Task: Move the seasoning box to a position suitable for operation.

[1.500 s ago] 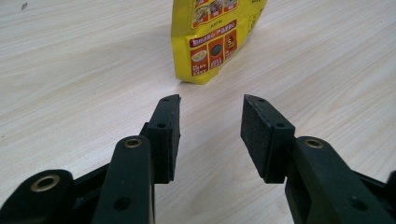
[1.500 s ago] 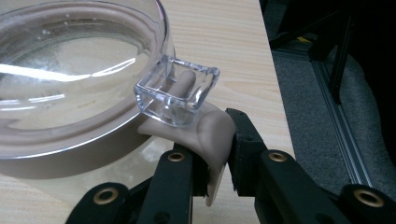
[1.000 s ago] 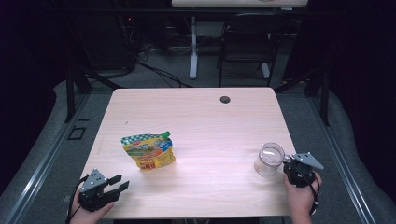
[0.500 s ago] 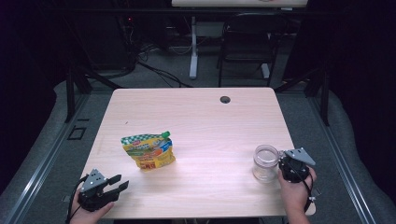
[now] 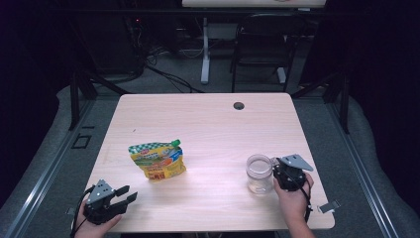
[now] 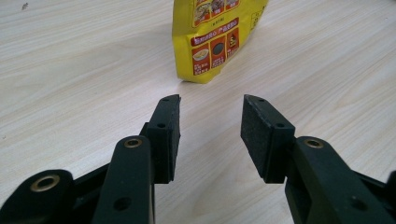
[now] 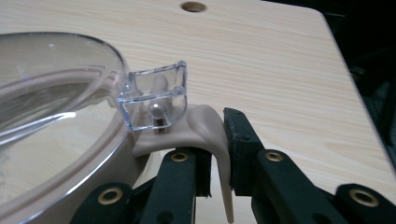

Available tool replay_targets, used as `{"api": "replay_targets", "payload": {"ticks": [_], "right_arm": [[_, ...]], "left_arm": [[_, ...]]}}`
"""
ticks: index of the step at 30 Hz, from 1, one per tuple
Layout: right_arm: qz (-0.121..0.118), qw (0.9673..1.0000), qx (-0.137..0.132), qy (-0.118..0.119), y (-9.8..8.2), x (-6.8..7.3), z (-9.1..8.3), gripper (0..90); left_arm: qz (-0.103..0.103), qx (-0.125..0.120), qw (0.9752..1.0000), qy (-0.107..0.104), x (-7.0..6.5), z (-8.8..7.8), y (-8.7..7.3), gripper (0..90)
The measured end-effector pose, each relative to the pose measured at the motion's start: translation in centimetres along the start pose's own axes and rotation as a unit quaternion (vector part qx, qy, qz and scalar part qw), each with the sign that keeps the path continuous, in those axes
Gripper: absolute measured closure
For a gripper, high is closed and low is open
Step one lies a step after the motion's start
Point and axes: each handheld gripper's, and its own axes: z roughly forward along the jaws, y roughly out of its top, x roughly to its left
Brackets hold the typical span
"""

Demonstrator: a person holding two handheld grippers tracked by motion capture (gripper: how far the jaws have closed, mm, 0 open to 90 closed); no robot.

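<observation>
Right gripper view is showing me my right gripper (image 7: 215, 154) pinching the beige handle (image 7: 210, 135) of a clear lidded jar (image 5: 259, 173), whose body is sitting just left of the jaws. My left gripper (image 6: 210, 133) is resting with jaws parted and empty, and the yellow food pouch (image 6: 215, 37) is lying straight ahead of it, apart, on the wooden table (image 5: 208, 124).
</observation>
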Motion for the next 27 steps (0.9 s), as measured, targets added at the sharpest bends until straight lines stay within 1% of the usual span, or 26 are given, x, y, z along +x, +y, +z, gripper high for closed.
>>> {"api": "replay_targets", "payload": {"ticks": [4,5,6,7,8,9,10,11,12,15,19,24,27], "right_arm": [[-0.012,0.9997,-0.003,0.020,0.6,2.0,0.4,81.9],[-0.012,0.9997,-0.003,0.020,0.6,2.0,0.4,81.9],[-0.017,0.9993,-0.006,0.032,0.8,2.9,0.7,81.7],[-0.020,0.9991,-0.005,0.036,0.9,3.3,0.8,81.6],[-0.020,0.9991,-0.005,0.036,0.9,3.3,0.8,81.6],[-0.021,0.9989,-0.006,0.040,0.9,3.7,0.9,81.4],[-0.026,0.9986,-0.005,0.046,0.9,4.3,1.1,81.3],[-0.030,0.9984,-0.003,0.048,0.9,4.6,1.2,81.2],[-0.033,0.9982,-0.003,0.050,1.0,4.9,1.2,81.2],[-0.032,0.9980,-0.004,0.054,1.0,5.2,1.4,81.2],[-0.017,0.9975,-0.006,0.068,1.1,5.7,1.7,81.3],[-0.022,0.9970,-0.010,0.073,0.9,6.4,1.7,80.9],[-0.020,0.9963,-0.004,0.083,0.8,6.7,1.8,80.9]], "left_arm": [[-0.003,-0.003,1.0000,0.001,-0.1,0.0,-0.1,57.5],[-0.003,-0.003,1.0000,0.001,-0.1,0.0,-0.1,57.5],[-0.001,-0.002,1.0000,0.001,0.0,0.0,-0.1,57.5],[0.001,0.000,1.0000,0.000,0.0,0.0,-0.1,57.5],[0.001,0.000,1.0000,0.000,0.0,0.0,-0.1,57.5],[0.001,0.000,1.0000,0.000,0.0,0.0,-0.1,57.5],[0.000,-0.001,1.0000,0.000,0.0,0.0,-0.1,57.5],[0.000,-0.001,1.0000,0.000,0.0,0.0,-0.1,57.5],[0.001,-0.001,1.0000,0.000,0.0,0.0,-0.1,57.5],[0.001,-0.001,1.0000,0.000,0.0,0.1,-0.1,57.5],[0.002,0.001,1.0000,0.000,0.0,0.1,0.0,57.5],[0.001,0.000,1.0000,0.000,0.0,0.1,0.0,57.5],[0.002,0.001,1.0000,-0.001,0.0,0.2,0.0,57.5]]}}
